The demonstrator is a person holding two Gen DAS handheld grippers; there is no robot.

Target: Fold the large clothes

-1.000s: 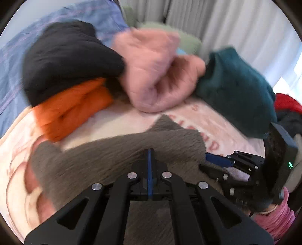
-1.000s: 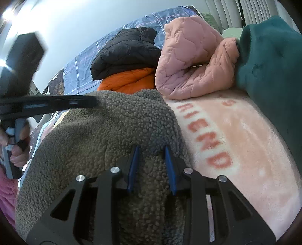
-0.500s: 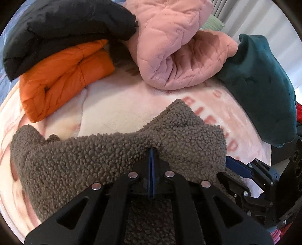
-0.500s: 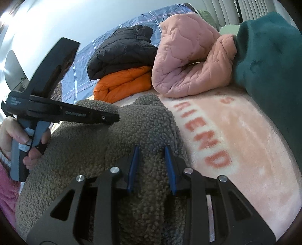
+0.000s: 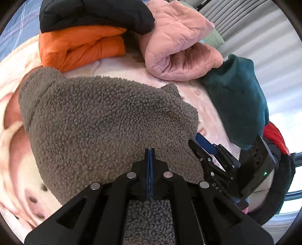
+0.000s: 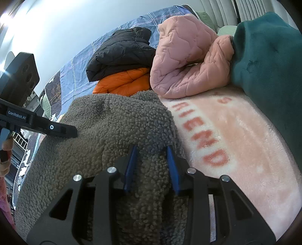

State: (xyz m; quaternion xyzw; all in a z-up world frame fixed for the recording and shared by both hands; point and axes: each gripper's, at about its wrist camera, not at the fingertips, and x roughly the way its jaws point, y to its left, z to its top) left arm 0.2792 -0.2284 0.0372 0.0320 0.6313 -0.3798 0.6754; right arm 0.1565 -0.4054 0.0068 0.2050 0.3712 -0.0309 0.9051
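Note:
A grey fleece garment (image 5: 105,120) lies spread over a pink blanket (image 5: 207,105) on a bed. My left gripper (image 5: 149,152) is shut on the near edge of the fleece. In the right wrist view the fleece (image 6: 113,124) bunches between the blue fingers of my right gripper (image 6: 152,150), which is shut on a thick fold of it. The right gripper also shows in the left wrist view (image 5: 200,143), at the fleece's right edge. The left gripper's body (image 6: 37,126) shows at the left of the right wrist view.
Behind the fleece lie a folded orange jacket (image 5: 79,45), a black jacket (image 5: 94,13), a pink quilted jacket (image 5: 179,50) and a dark teal garment (image 5: 237,98). The blanket (image 6: 226,143) carries red lettering. A blue plaid sheet (image 6: 79,71) covers the bed's far side.
The left gripper has carried its fleece edge forward, so the fleece now spreads farther toward the jacket pile. The right gripper keeps its hold on the fold.

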